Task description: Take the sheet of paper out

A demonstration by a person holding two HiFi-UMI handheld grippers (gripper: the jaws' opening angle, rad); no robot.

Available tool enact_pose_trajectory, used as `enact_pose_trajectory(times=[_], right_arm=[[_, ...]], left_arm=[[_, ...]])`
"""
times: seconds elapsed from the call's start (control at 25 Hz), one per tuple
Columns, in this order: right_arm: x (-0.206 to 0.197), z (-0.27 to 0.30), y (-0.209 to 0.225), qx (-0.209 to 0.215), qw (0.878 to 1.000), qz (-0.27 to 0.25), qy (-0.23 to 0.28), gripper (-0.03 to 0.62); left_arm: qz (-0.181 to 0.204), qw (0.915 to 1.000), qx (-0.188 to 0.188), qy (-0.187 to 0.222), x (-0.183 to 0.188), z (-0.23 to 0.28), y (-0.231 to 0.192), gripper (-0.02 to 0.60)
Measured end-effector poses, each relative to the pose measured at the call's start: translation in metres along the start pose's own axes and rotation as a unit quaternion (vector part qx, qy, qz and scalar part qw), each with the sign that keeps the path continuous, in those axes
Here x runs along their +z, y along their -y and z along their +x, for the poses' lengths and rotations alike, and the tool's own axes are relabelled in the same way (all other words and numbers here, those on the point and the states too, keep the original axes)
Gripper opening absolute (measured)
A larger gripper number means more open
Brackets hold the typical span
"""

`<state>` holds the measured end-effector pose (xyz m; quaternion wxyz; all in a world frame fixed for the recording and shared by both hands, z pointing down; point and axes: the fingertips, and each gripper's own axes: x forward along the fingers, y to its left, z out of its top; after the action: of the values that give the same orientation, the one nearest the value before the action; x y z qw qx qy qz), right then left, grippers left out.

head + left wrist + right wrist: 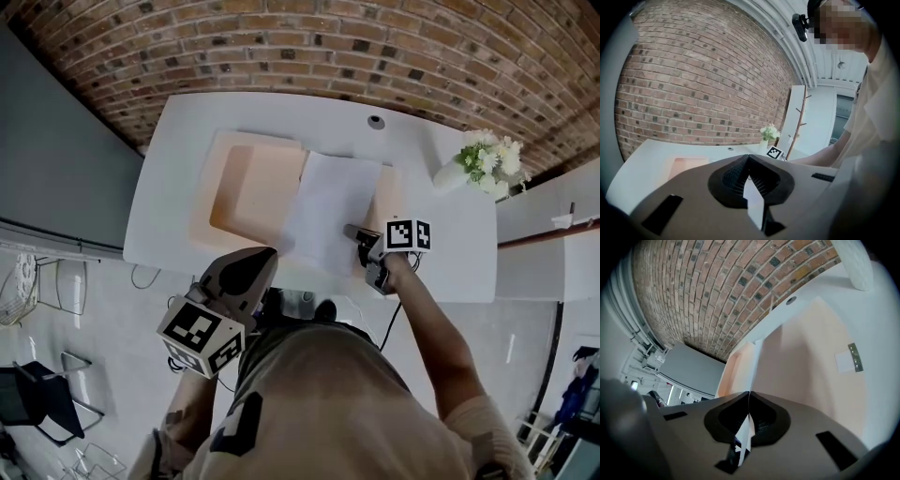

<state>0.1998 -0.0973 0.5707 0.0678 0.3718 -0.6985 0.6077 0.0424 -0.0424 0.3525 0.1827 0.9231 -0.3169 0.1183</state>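
The sheet of paper (330, 208) lies over the right half of an open peach folder (246, 187) at the middle of the white worktop (173, 164). Its near right edge is pinched in the right gripper (356, 232). The left gripper (266, 256), jaws pressed together and empty, hovers at the worktop's near edge.

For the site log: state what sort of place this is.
Probably an office or studio: a white desk with a cable hole stands beside a bare brick wall, and on it are a vase of flowers and an open folder with a sheet of paper.
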Motion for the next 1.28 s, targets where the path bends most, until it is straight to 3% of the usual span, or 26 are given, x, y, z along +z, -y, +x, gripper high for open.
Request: enact_pose_trajectory(times=[0.64,1.04,1.28], right_arm=[[-0.001,-0.055,-0.035,0.092,0.995,-0.019,0.034,0.025],[-0.001,-0.080,-0.058,0.134,0.990,-0.044,0.025,0.025],[0.007,-0.093,-0.086,0.181,0.981,-0.054,0.052,0.025]], left_arm=[[0.016,0.9998,0.009,-0.004,0.000,0.009,0.041,0.014],[0.015,0.9989,0.044,-0.007,0.000,-0.005,0.053,0.014],[0.022,0.9975,0.067,-0.006,0.002,-0.018,0.050,0.014]])
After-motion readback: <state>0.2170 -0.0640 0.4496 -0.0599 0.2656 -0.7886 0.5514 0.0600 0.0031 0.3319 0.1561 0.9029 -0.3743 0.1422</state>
